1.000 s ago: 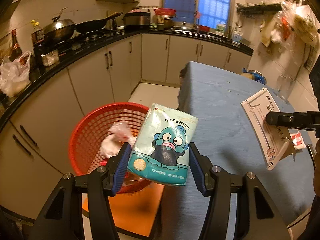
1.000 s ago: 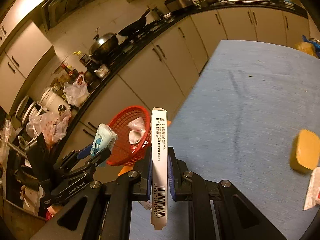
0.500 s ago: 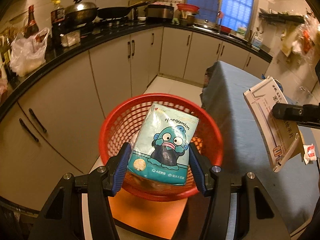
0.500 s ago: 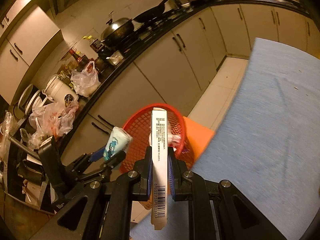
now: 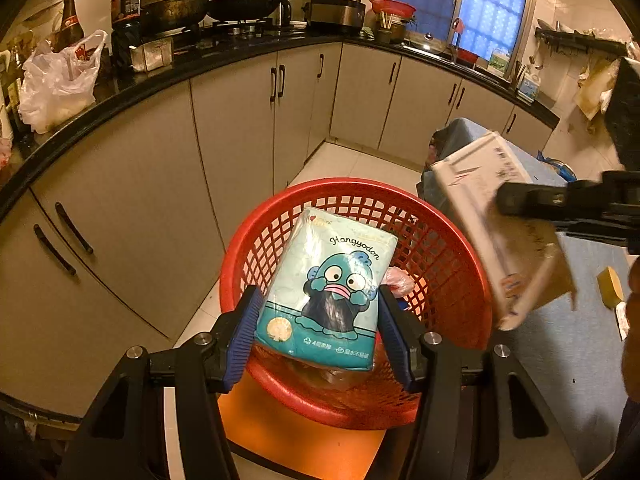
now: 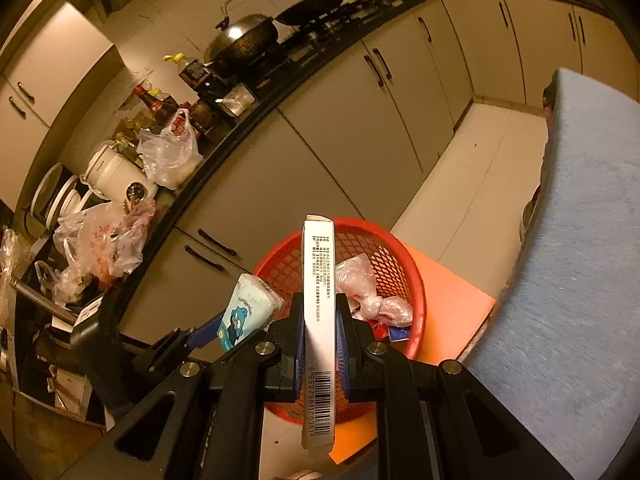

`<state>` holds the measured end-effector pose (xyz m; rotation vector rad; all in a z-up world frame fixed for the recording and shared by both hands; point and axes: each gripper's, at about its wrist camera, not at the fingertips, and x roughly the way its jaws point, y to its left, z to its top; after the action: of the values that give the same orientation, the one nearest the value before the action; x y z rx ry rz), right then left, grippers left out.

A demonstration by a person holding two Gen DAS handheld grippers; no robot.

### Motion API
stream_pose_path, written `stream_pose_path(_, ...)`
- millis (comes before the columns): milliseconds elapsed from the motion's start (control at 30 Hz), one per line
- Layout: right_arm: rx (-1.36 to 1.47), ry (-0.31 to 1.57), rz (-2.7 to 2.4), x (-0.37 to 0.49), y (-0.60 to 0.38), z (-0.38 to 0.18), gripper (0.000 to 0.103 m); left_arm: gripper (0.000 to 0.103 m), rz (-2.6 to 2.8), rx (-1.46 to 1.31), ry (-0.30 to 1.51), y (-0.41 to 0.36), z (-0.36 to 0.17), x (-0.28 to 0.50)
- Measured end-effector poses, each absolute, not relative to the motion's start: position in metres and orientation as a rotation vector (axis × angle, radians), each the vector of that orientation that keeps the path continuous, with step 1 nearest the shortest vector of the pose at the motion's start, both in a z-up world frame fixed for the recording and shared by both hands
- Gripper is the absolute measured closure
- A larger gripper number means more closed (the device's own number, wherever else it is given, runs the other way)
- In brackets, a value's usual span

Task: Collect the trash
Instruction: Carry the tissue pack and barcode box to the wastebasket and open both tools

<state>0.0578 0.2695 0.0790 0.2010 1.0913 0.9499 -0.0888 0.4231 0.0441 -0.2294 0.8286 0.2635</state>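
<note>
Two grippers held trash over the red basket.

The left gripper (image 5: 318,316) squeezed a blue tissue pack (image 5: 328,288) right above the red basket (image 5: 452,256), inside its rim. The right gripper (image 6: 319,328) pinched a thin white box (image 6: 318,292) tight, near the basket's edge. The blue table (image 6: 580,240) stood close on one side and the cupboards (image 5: 132,216) on the other. Only the right view showed the crumpled bags (image 6: 372,292) in the basket clearly.
</note>
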Motion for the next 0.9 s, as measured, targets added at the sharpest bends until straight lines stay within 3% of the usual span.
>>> stream_pose_path(367, 0.178, 1.161, 0.904, 0.071, 0.286, 0.047, 0.086, 0.045, 0.248, -0.232, 0.843, 0.424, 0.033, -0.078)
stream_pose_path(900, 0.222, 1.114, 0.924, 0.053, 0.254, 0.069, 0.081, 0.039, 0.259, -0.267, 0.783, 0.418, 0.055, -0.105)
